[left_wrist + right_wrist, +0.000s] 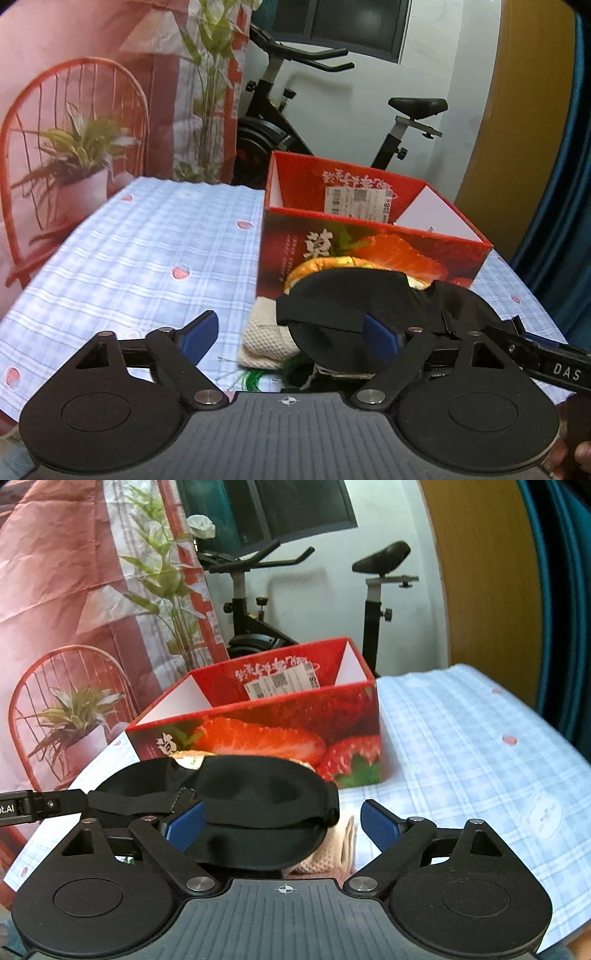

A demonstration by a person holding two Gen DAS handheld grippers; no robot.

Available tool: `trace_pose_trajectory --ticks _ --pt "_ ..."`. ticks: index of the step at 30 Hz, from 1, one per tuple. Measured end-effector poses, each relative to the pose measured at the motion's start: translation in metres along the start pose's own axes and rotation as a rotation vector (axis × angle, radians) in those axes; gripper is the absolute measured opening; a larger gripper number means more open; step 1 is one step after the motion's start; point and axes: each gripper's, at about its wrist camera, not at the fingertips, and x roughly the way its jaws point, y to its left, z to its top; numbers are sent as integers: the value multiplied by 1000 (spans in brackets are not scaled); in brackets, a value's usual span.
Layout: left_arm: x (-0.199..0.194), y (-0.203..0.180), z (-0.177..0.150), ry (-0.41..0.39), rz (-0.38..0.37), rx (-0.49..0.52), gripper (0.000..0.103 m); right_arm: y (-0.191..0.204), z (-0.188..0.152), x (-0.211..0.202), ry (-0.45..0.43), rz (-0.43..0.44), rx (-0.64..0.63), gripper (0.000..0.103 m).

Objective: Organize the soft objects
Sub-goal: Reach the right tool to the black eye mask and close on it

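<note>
backdrop (92, 55): a printed pink sheet showing a red wire chair and potted plants is hanging across the upper left of both views.
table cloth (129, 251): a pale blue checked cloth with small pink strawberries is spreading over the table, filling the left middle of the left wrist view and the right middle of the right wrist view.
exercise bike (295, 110): a black bike is standing behind the table, top centre of both views, against a white wall.
red box (369, 243): an open-topped cardboard box printed with strawberries is sitting on the cloth, right of centre in the left wrist view and centre in the right wrist view; a shipping label is showing on its inner far wall.
pile of soft things: it is lying on the cloth just in front of the box's near wall, low in the centre of both views.
eye mask (258, 797): a black padded sleep mask with a strap is lying on top of the pile, its cups facing up.
knitted cloth (266, 332): a cream knit piece is lying under the mask, touching the cloth.
plush toy (325, 266): an orange and yellow plush edge is peeking out behind the mask, against the box.
green threads (255, 380): a green tuft is showing under the pile, bottom centre.
left gripper (291, 338): its jaws are standing spread wide, the right-hand blue pad overlapping the mask in the picture; contact cannot be told.
right gripper (282, 821): its jaws are standing spread wide around the mask's right end, pinching nothing.
</note>
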Motion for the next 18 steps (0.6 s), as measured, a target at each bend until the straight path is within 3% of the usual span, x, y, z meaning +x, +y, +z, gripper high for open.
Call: trace_pose_trajectory --ticks 2,9,12,18 --pt "3 1 -3 14 -15 -12 79 -4 -2 3 -5 7 18 86" --pt "7 8 -5 30 -59 -83 77 -11 -3 13 -10 52 65 74" --pt "9 6 -6 33 -87 -89 76 -8 -2 14 -12 63 51 64" --pt "15 3 -10 62 -137 -79 64 -6 2 5 -55 55 43 45"
